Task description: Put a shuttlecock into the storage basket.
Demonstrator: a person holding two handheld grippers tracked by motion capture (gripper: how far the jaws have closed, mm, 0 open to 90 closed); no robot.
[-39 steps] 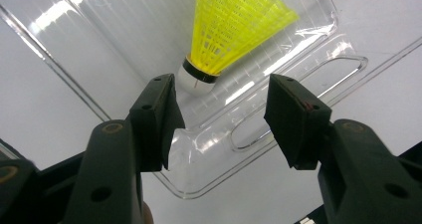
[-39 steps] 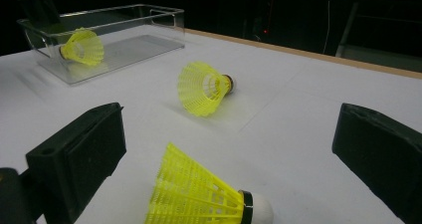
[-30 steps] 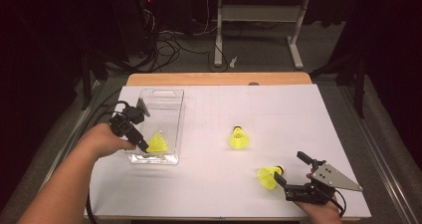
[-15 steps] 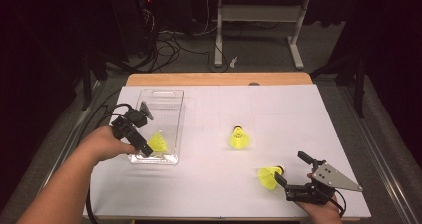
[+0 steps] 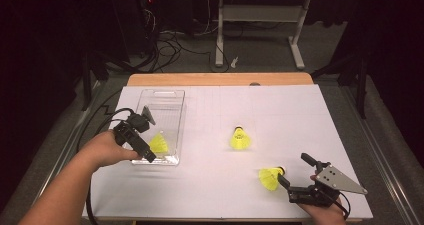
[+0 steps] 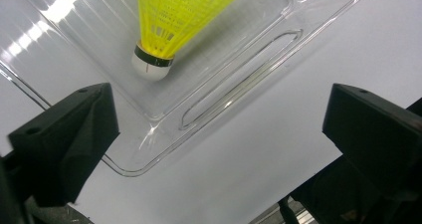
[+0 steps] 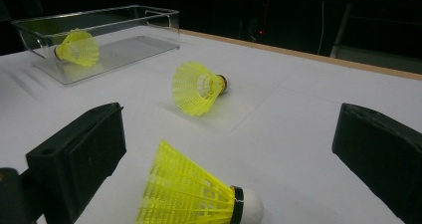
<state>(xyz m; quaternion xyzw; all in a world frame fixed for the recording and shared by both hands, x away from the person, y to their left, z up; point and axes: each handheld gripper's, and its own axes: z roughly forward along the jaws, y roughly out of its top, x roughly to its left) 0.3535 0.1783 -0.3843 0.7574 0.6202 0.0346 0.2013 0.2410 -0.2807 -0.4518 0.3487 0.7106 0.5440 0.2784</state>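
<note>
My left tongs (image 5: pixel 148 156) wide, empty, over clear box (image 5: pixel 172 116) near tabletop's left edge | my right tongs (image 5: pixel 287 185) wide around near shuttlecock (image 5: pixel 269 177), front-right, lying, cork toward right edge | shuttlecocks: 3, one boxed (image 5: pixel 159 143), one mid-table (image 5: pixel 240 139)

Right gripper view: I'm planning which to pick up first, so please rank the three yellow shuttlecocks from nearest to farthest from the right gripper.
1. The yellow shuttlecock lying on the white table between the right gripper jaws, nearest.
2. The yellow shuttlecock mid-table, farther ahead.
3. The yellow shuttlecock inside the clear plastic box, far left, farthest.
</note>
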